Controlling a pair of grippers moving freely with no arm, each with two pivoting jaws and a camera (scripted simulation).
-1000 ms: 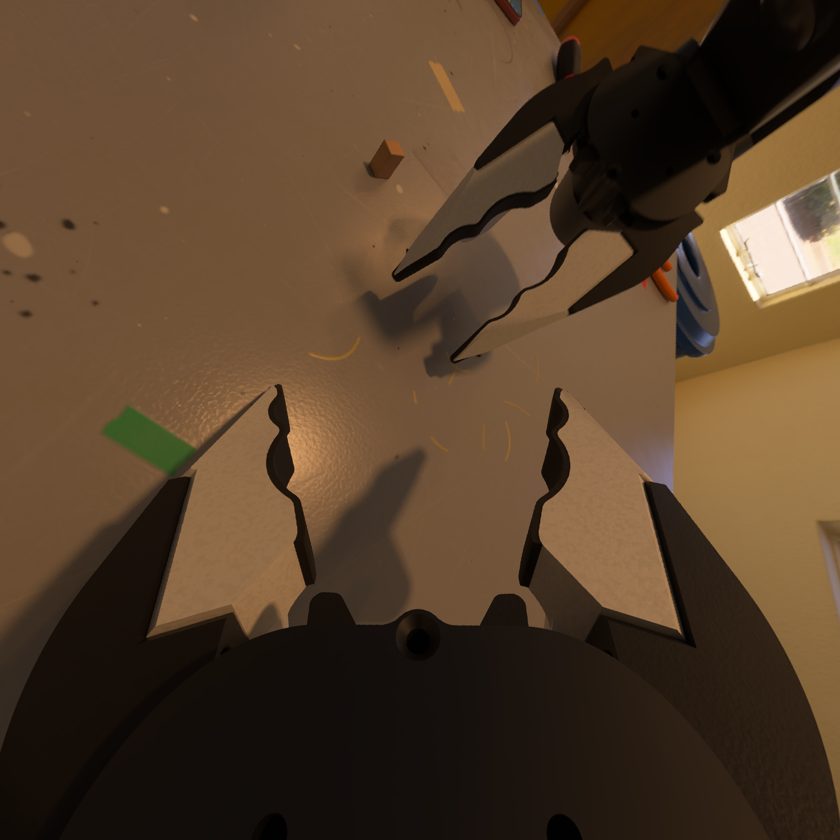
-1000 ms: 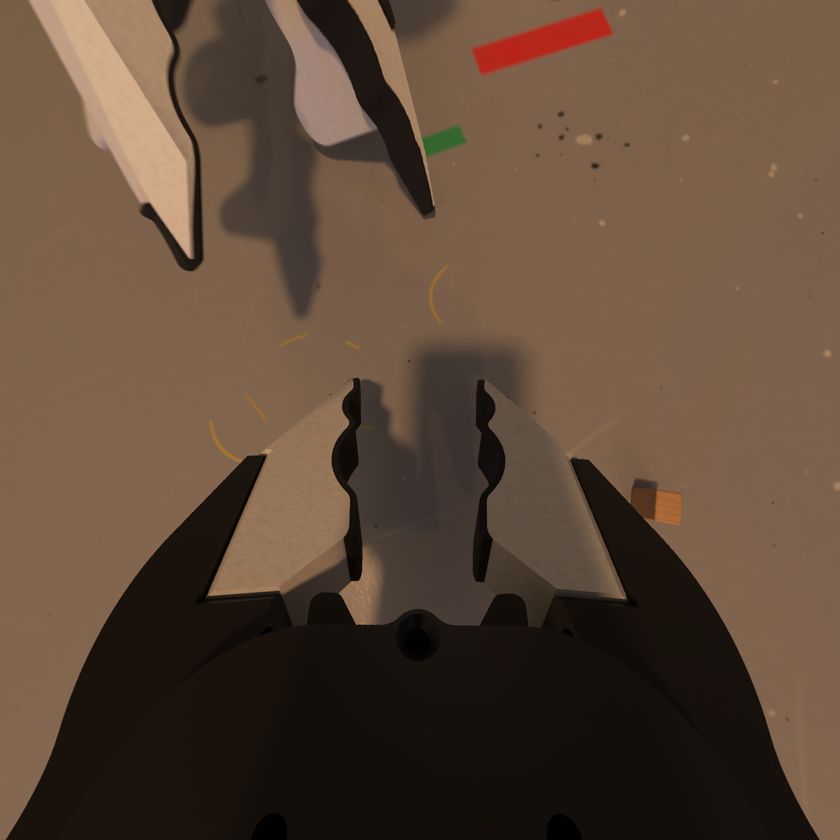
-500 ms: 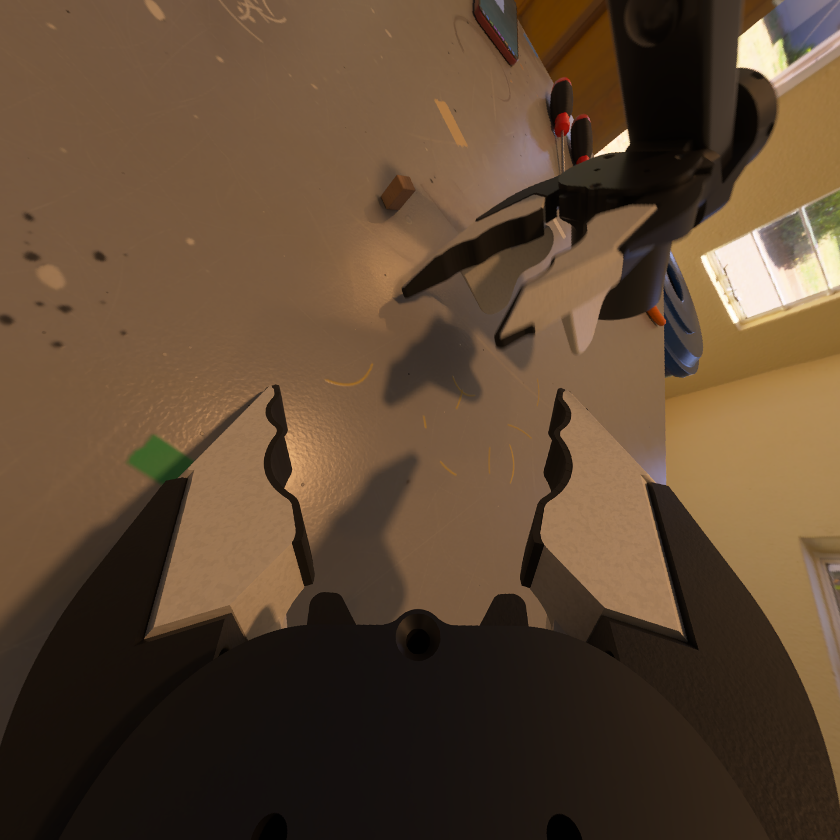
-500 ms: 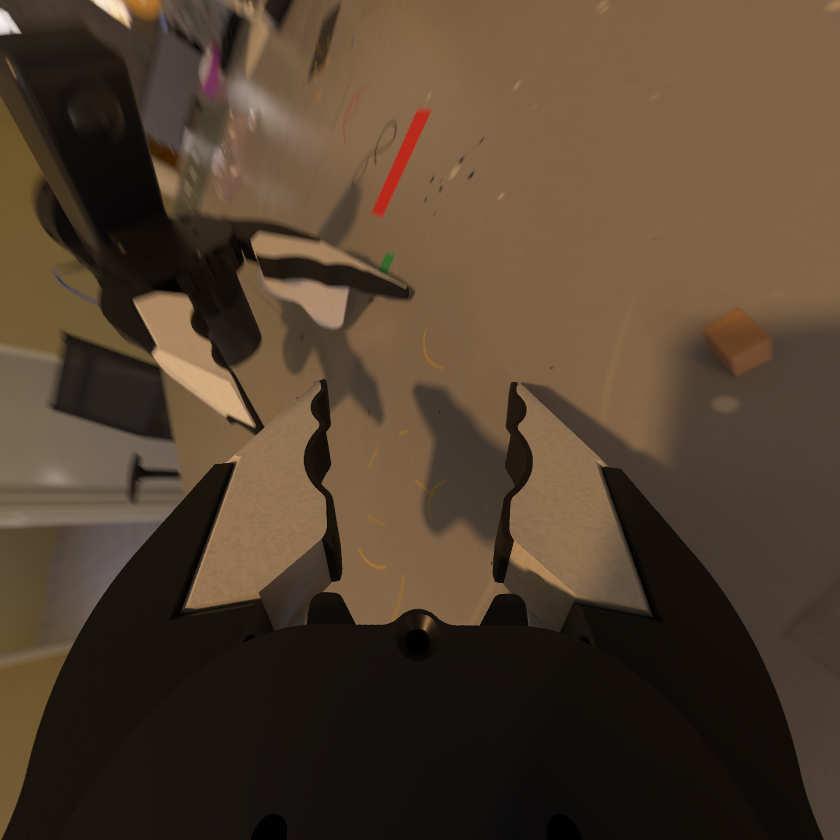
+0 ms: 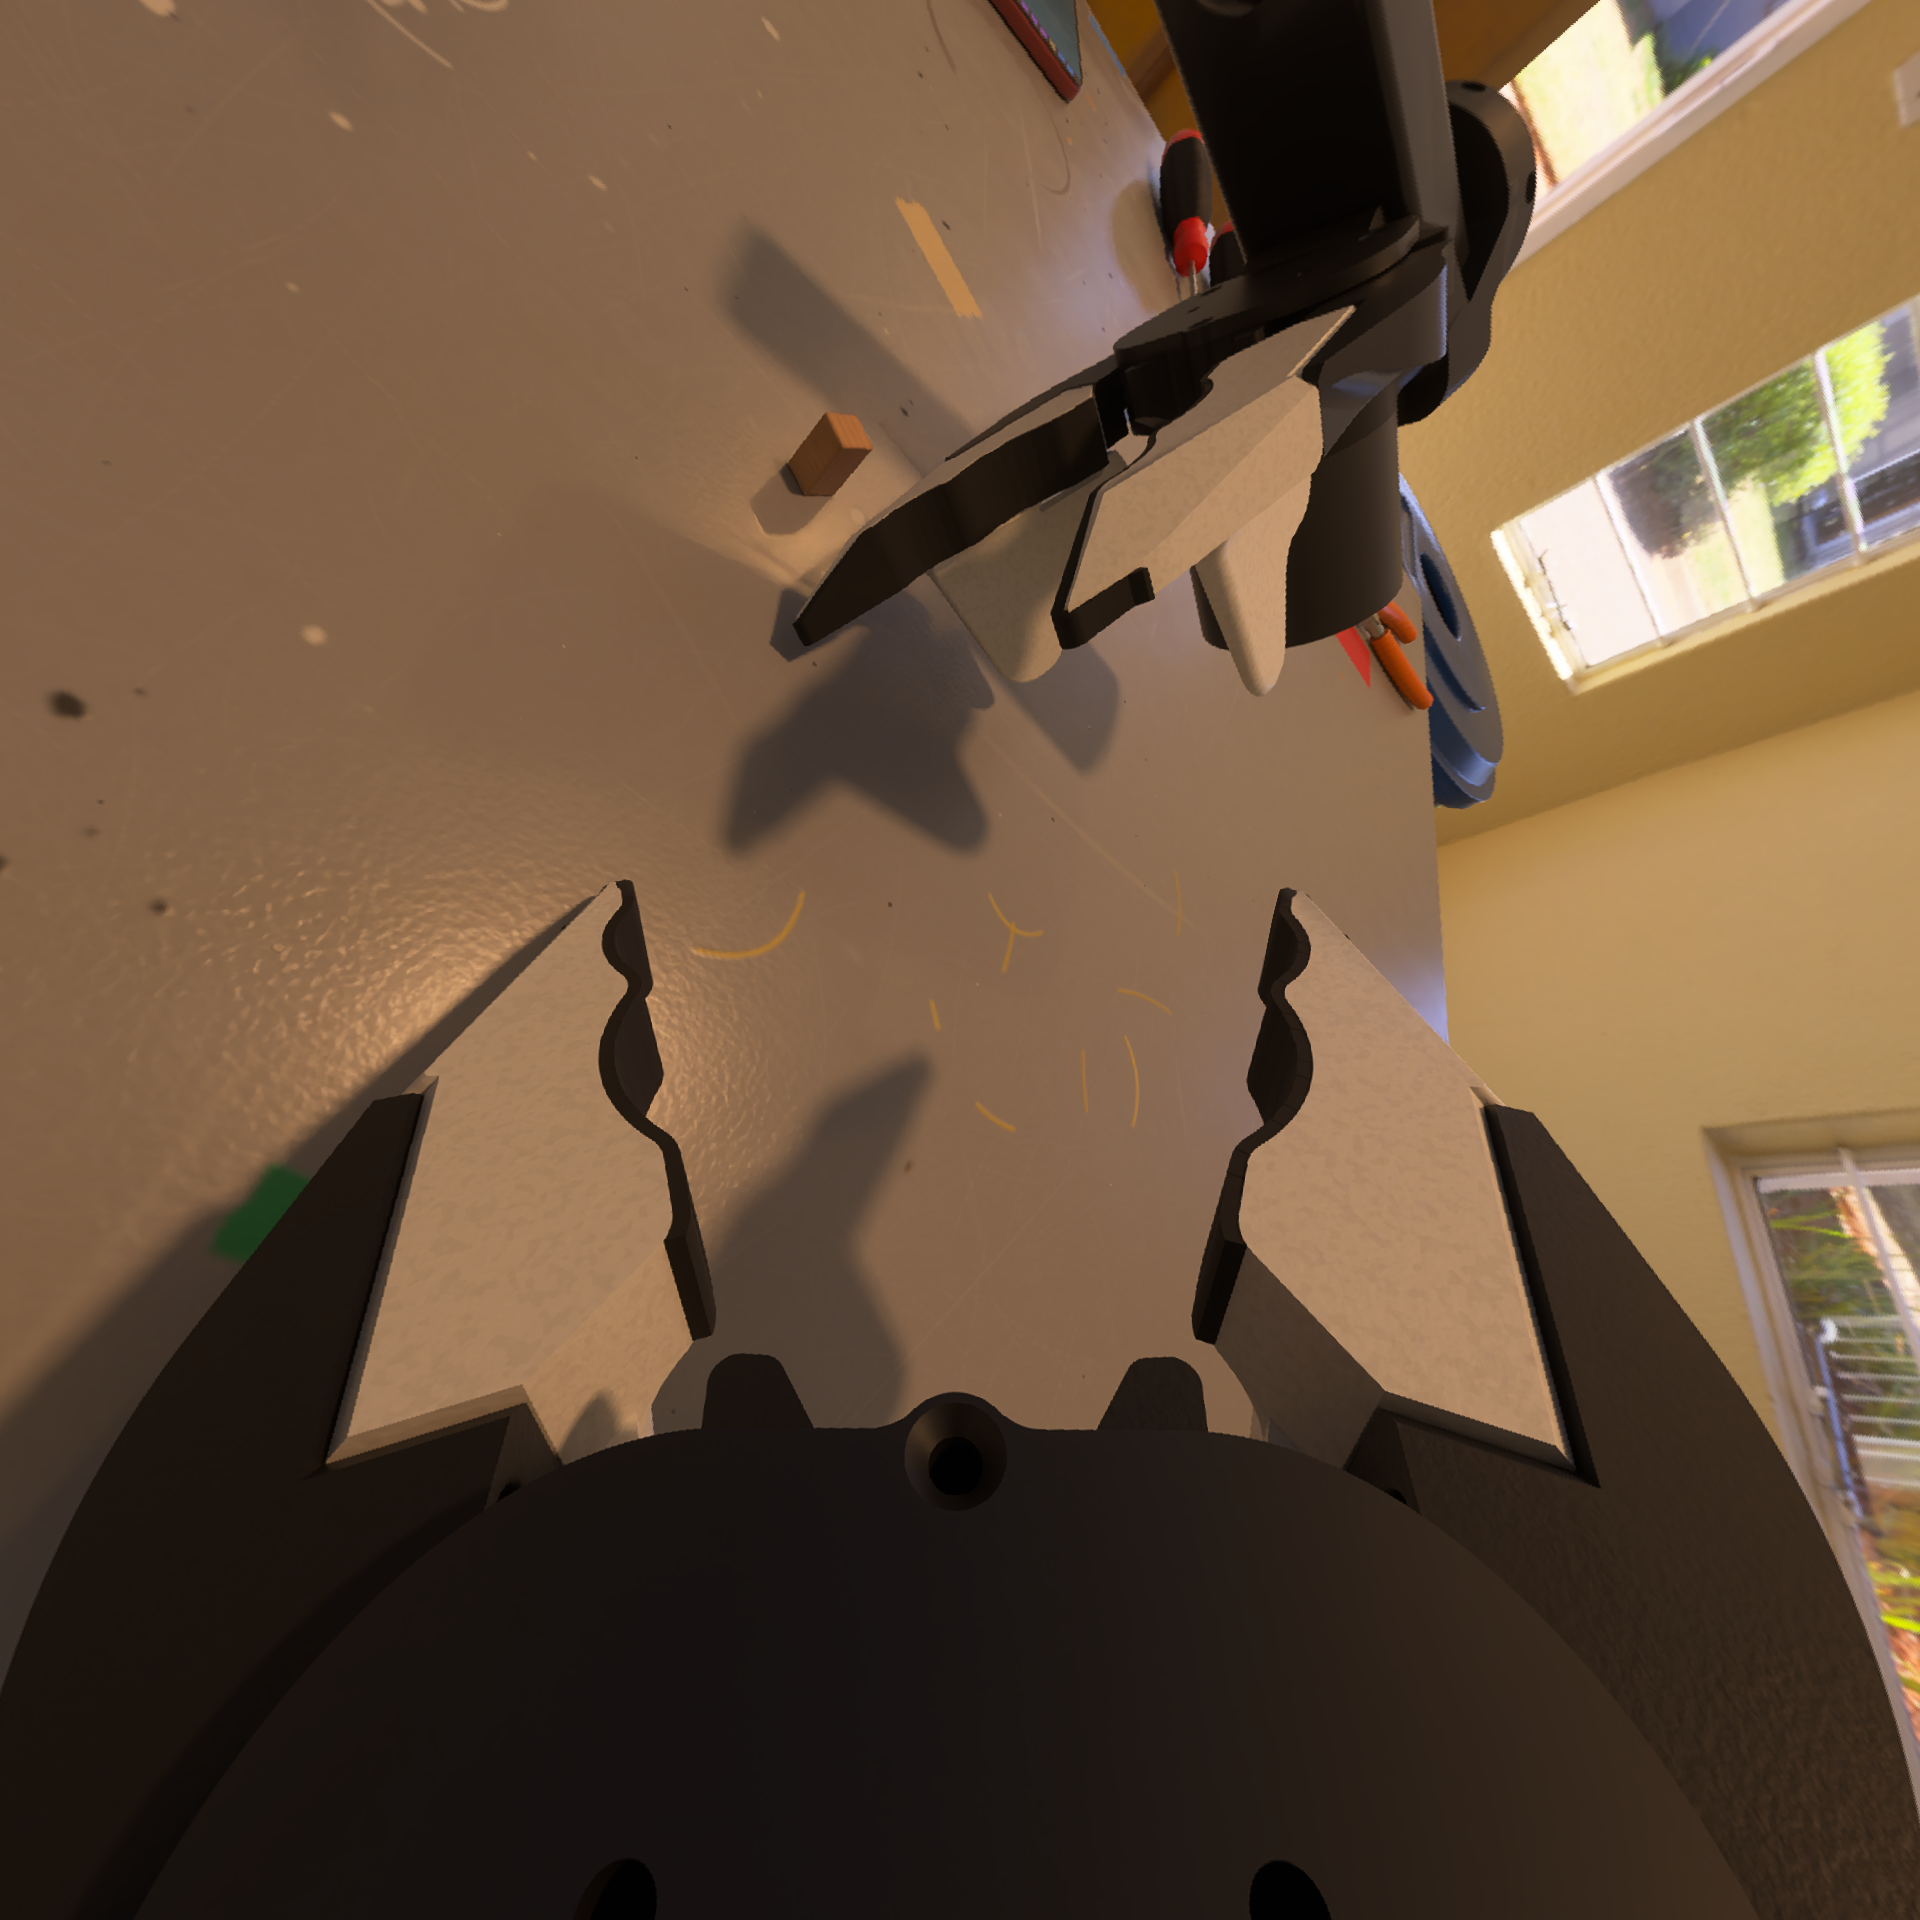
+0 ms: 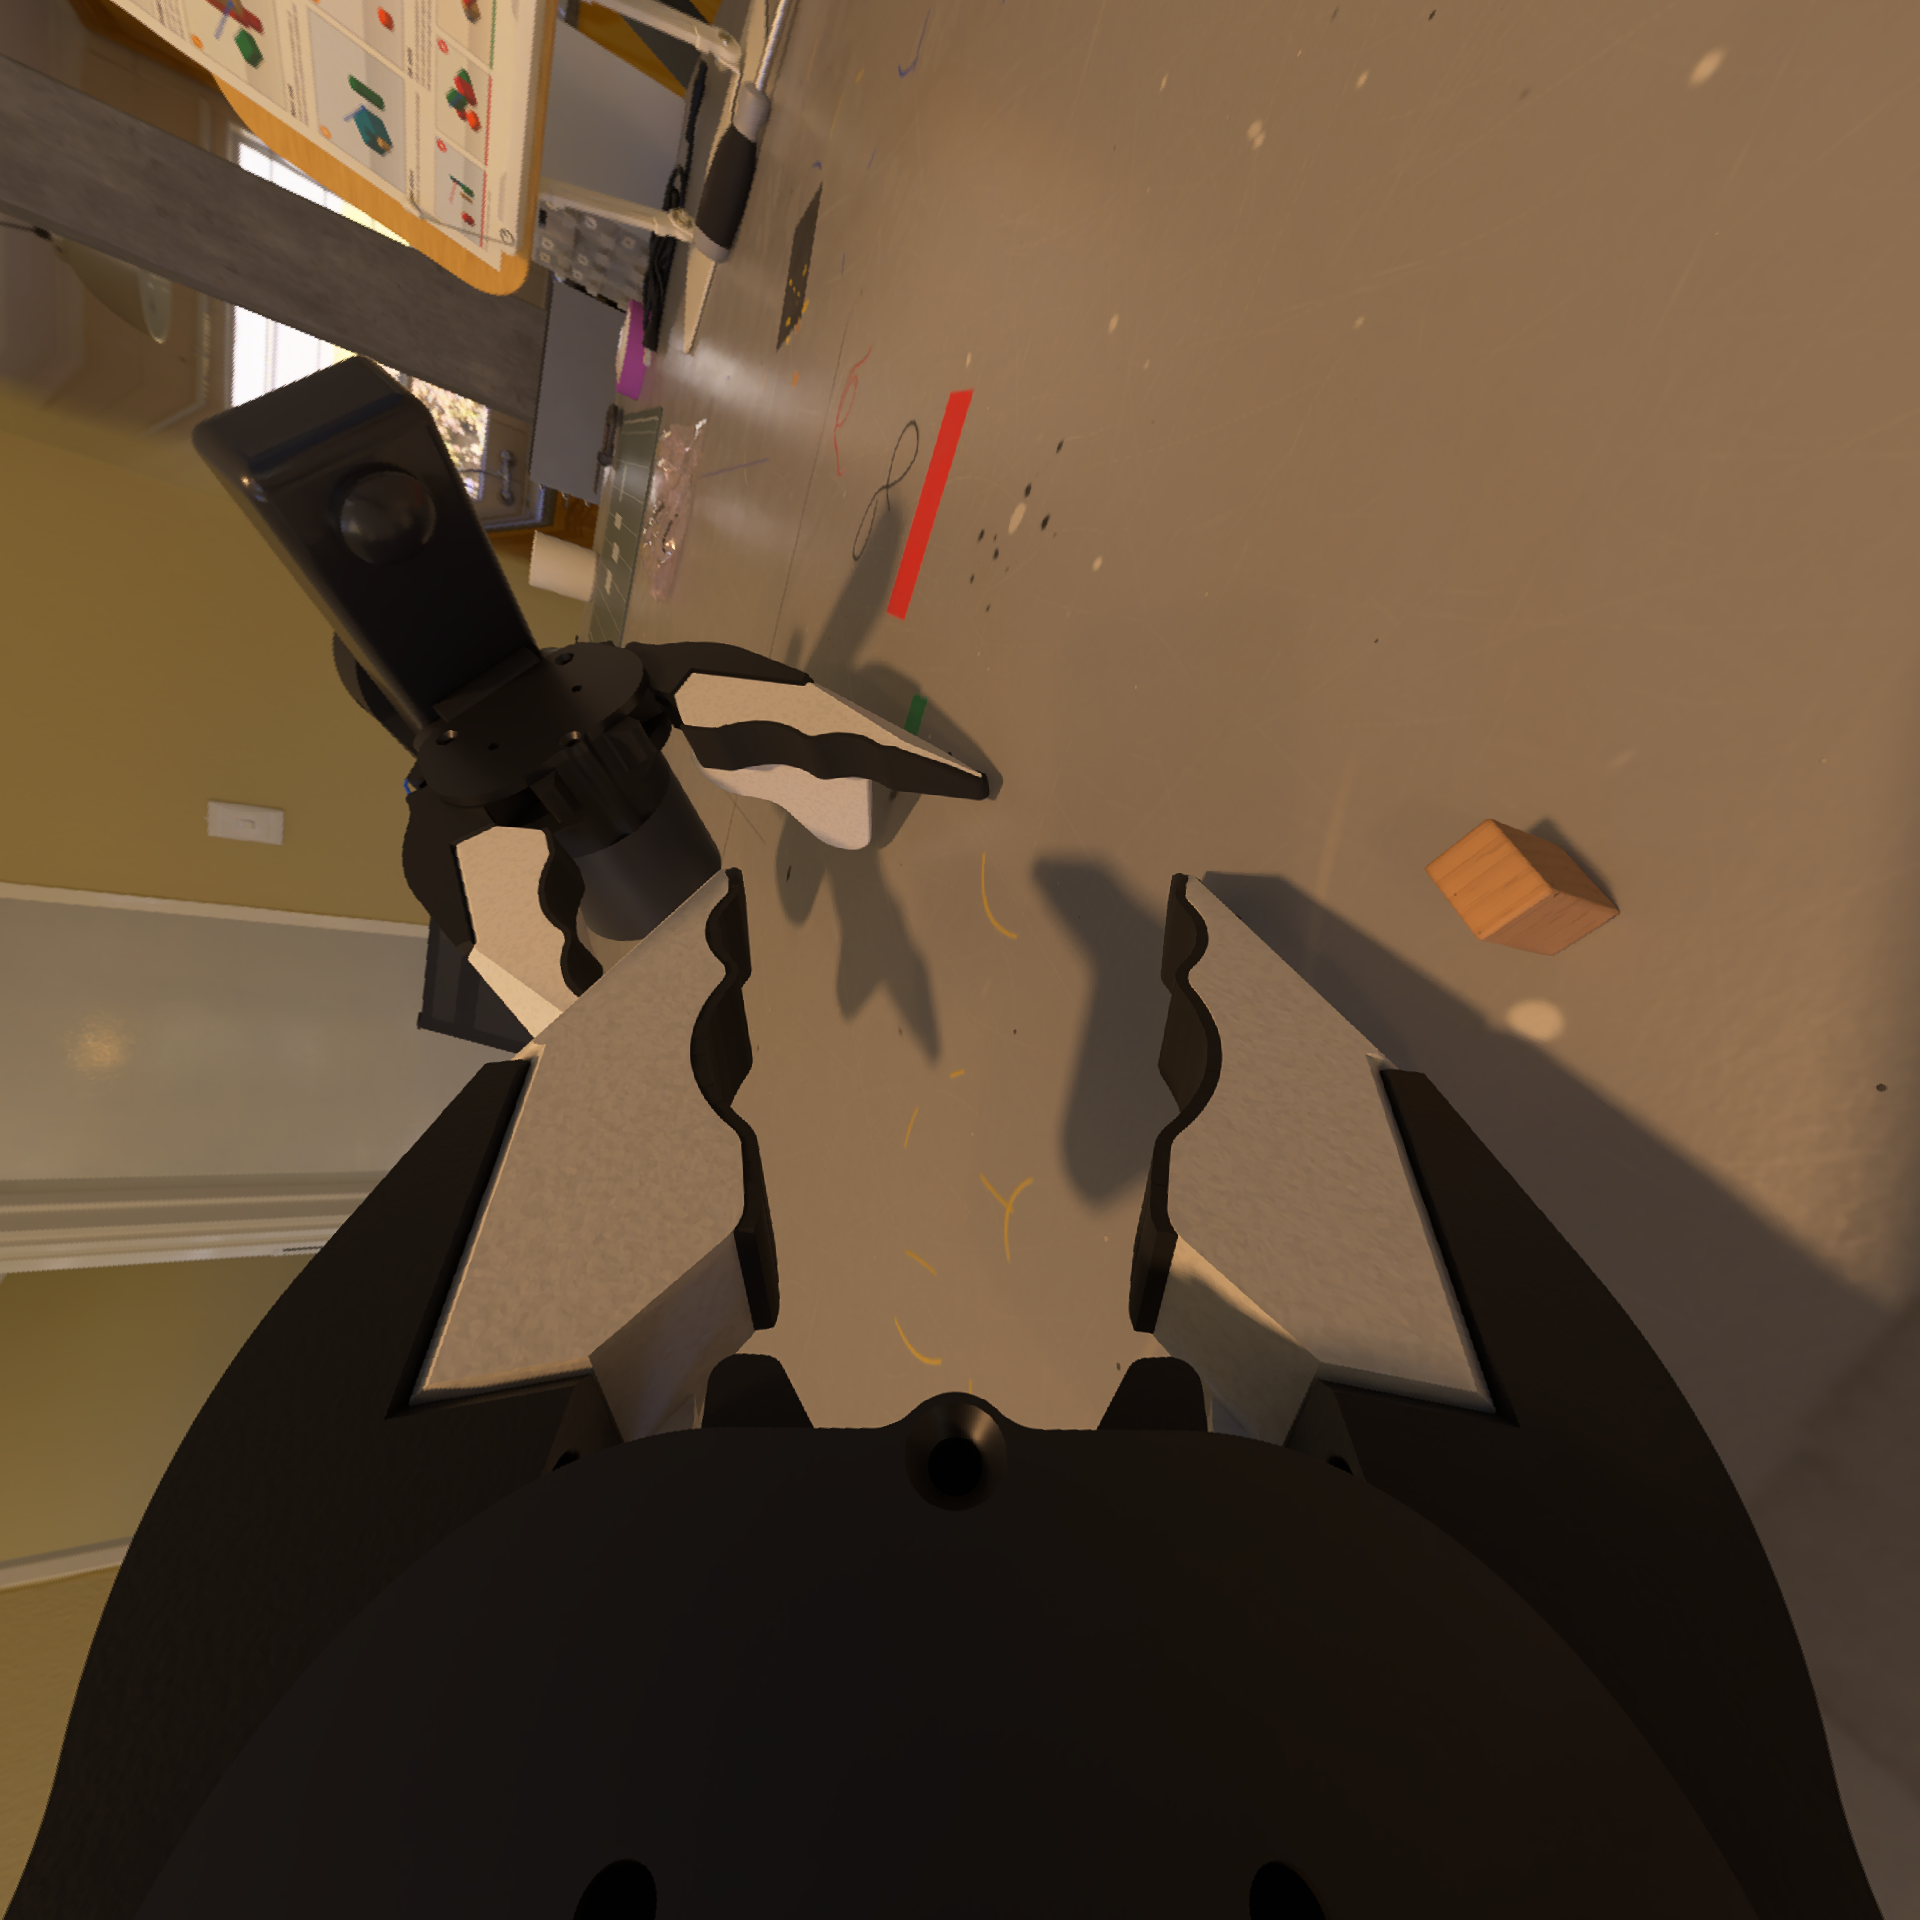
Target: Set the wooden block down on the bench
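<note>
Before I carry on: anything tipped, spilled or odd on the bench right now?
Nothing spilled or damaged. The wooden block sits flat on the bench, clear of both grippers. The left gripper and right gripper are open and empty. The paint specks, tape strips and thin curled shavings look like ordinary bench wear.

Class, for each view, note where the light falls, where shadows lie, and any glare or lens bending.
Left wrist view: warm glare on the bench beside the left hand-held gripper; the windows look bowed. Right wrist view: the block is sunlit with a short shadow, and the right hand-held gripper casts a broad one.
</note>
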